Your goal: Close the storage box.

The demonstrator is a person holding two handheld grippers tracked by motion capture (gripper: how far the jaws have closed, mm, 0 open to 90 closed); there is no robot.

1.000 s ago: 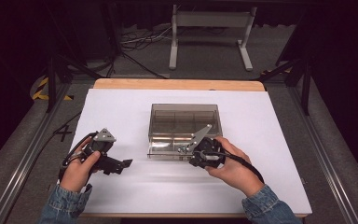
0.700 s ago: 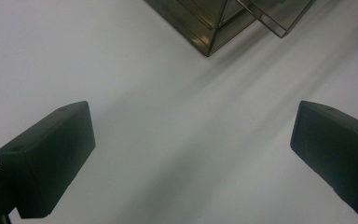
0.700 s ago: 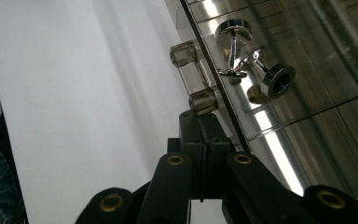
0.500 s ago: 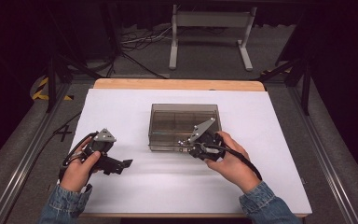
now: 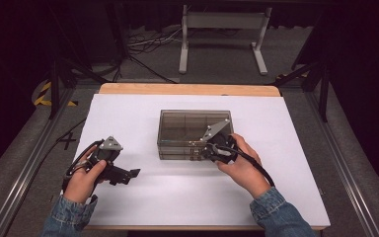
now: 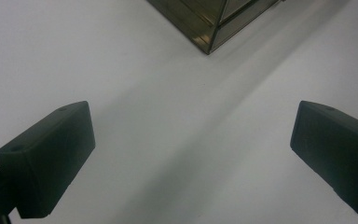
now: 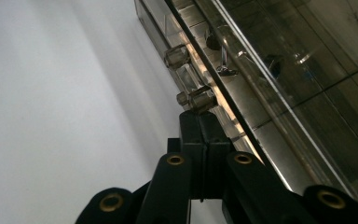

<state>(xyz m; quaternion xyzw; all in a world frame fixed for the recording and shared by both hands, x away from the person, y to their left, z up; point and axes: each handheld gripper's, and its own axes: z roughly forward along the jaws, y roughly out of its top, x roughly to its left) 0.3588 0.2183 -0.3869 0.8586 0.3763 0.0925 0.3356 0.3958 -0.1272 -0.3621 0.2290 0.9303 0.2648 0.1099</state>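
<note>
We see the right gripper (image 7: 200, 122), jaws together, at the smoky clear plastic box's (image 5: 187, 129) front knob (image 7: 201, 100); the left gripper (image 6: 191, 158) rests wide apart on the white surface (image 5: 177, 197).

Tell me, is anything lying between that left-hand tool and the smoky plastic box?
Nothing visible. Between the left gripper, its fingers spread open, and the box lies bare white table. The right gripper is already at the box's front knobs.

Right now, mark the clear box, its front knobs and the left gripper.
clear box (image 5: 190, 121), high view, on its lid.
front knobs (image 7: 200, 99), right gripper view, on the nearer knob.
left gripper (image 6: 193, 163), left gripper view, midway between its jaws.
</note>
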